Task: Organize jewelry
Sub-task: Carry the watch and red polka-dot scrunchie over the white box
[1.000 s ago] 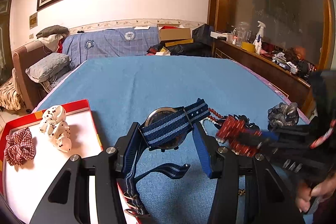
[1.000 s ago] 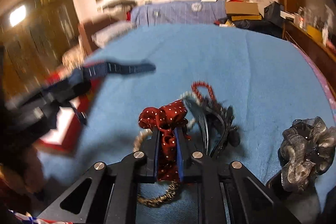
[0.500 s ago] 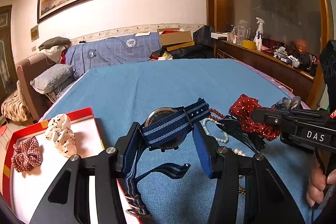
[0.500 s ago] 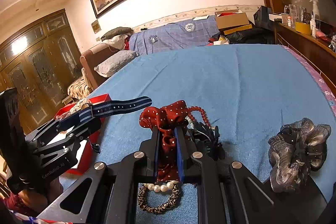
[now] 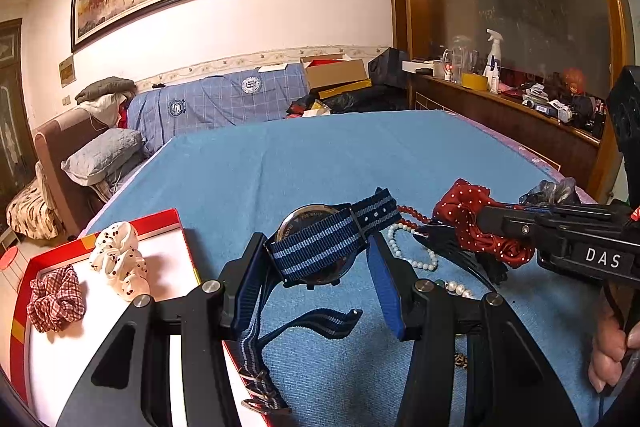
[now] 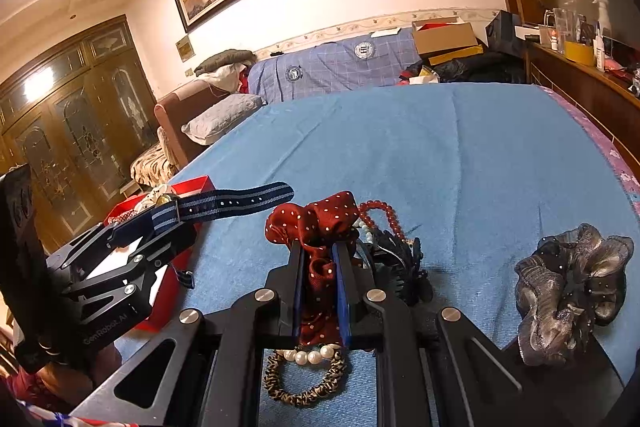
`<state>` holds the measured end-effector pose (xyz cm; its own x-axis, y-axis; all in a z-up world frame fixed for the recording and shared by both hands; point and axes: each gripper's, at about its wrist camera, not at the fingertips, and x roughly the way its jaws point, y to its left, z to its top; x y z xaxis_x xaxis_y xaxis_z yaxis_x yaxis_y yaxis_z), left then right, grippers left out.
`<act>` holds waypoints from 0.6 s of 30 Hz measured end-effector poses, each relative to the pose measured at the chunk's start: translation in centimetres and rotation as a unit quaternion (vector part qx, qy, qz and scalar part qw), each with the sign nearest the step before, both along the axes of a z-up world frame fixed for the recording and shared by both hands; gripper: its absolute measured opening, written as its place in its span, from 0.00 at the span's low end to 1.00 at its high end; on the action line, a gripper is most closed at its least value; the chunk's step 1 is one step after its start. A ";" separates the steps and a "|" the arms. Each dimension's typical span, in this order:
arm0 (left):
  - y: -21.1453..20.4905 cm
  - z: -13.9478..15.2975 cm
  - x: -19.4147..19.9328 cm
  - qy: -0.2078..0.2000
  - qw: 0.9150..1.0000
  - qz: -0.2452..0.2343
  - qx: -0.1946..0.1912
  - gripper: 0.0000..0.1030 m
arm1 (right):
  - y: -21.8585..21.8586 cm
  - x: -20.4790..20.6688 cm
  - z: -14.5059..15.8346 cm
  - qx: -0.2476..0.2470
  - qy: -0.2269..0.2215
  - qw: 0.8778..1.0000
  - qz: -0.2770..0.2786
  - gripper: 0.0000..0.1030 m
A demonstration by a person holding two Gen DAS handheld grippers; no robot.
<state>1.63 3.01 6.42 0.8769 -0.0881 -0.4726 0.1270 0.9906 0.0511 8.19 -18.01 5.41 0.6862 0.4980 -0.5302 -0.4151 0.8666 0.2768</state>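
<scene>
My left gripper [image 5: 316, 259] is shut on a watch [image 5: 316, 247] with a navy striped strap, held above the blue cloth beside the red tray [image 5: 176, 217]; it also shows in the right wrist view [image 6: 160, 223]. My right gripper [image 6: 320, 255] is shut on a dark red dotted scrunchie [image 6: 316, 223] and holds it lifted; the scrunchie shows in the left wrist view too [image 5: 468, 215]. Below lie a red bead bracelet [image 6: 380, 211], a pearl strand [image 5: 404, 247], a black hair clip [image 6: 400, 259] and a leopard-print band [image 6: 304, 387].
The red tray holds a white dotted scrunchie [image 5: 118, 259] and a red plaid scrunchie [image 5: 56, 297]. A grey shimmery scrunchie [image 6: 572, 287] lies at the right on the blue cloth [image 6: 440, 147]. A wooden sideboard [image 5: 520, 119] with bottles runs along the right.
My right gripper has lifted the red scrunchie off the jewelry pile and steadied. My left gripper keeps hold of the watch and has barely moved.
</scene>
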 end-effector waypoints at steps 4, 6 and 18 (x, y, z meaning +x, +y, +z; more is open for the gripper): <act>0.0 -0.1 0.0 0.000 1.000 0.001 0.001 0.48 | 0.1 -0.1 -0.1 -0.001 0.000 1.000 0.001 0.14; 0.0 -0.1 0.0 0.000 1.000 0.001 0.001 0.48 | 0.0 -0.1 -0.1 0.000 -0.001 1.000 0.001 0.14; -0.1 -0.1 0.1 0.000 1.000 0.002 0.002 0.48 | 0.0 -0.1 -0.2 -0.002 0.000 1.000 0.005 0.14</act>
